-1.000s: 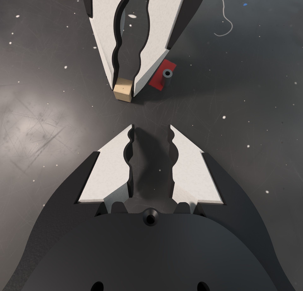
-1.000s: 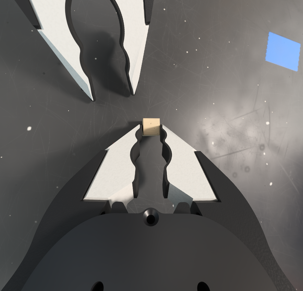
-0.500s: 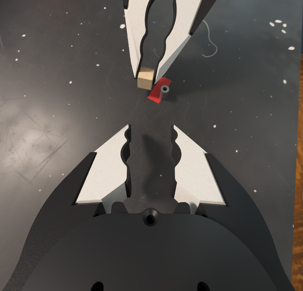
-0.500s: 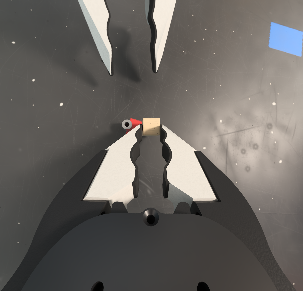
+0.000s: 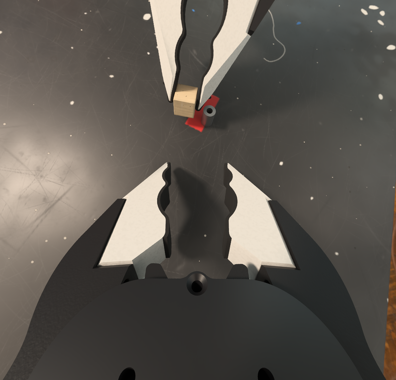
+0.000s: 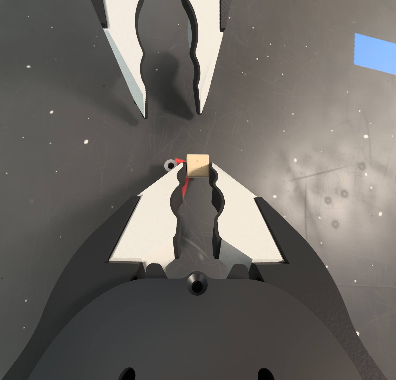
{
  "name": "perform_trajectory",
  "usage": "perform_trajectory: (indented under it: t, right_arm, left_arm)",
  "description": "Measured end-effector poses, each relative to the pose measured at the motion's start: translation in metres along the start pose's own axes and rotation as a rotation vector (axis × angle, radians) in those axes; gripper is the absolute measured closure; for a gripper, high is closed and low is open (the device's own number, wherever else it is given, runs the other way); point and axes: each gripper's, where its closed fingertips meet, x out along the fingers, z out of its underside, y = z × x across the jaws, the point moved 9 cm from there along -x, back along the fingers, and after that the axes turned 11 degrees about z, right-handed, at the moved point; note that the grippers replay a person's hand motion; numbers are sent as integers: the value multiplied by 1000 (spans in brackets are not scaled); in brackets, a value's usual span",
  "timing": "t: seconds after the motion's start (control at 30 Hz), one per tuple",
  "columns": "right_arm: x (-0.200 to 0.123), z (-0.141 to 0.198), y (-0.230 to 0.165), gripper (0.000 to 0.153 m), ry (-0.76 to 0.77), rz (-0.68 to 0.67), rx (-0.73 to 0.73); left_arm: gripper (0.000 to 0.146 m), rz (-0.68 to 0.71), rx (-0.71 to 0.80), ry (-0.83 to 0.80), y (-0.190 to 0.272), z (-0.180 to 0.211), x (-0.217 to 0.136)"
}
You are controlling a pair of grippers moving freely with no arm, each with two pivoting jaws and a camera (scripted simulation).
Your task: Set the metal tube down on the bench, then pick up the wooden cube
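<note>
My right gripper (image 6: 197, 166) is shut on the wooden cube (image 6: 197, 165), a small pale block held between its fingertips above the bench. In the left wrist view the same gripper (image 5: 184, 105) comes down from the top with the cube (image 5: 185, 103) in its tips. The metal tube (image 5: 208, 115) is a short grey cylinder standing upright on the bench, on the edge of a red patch (image 5: 198, 121). It also shows in the right wrist view (image 6: 170, 165), just left of my fingertip. My left gripper (image 5: 197, 166) is open and empty, facing the cube from some way off.
The bench (image 5: 85, 134) is dark, scratched and flecked with white. A blue patch (image 6: 375, 55) lies at the right. A thin white string (image 5: 278, 46) lies beyond the tube. The bench's edge and a brown floor (image 5: 392, 305) show at the right.
My right gripper has lifted the cube off the bench, so the red patch and tube now show beneath and beside it. My left gripper has drawn back and stayed open.
</note>
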Motion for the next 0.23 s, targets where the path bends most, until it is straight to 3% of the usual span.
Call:
perform_trajectory:
  t: [0.23]
  right_arm:
    - [-3,2,2,132,-12,-47,13]
  left_arm:
    - [97,-25,46,6,0,-6,0]
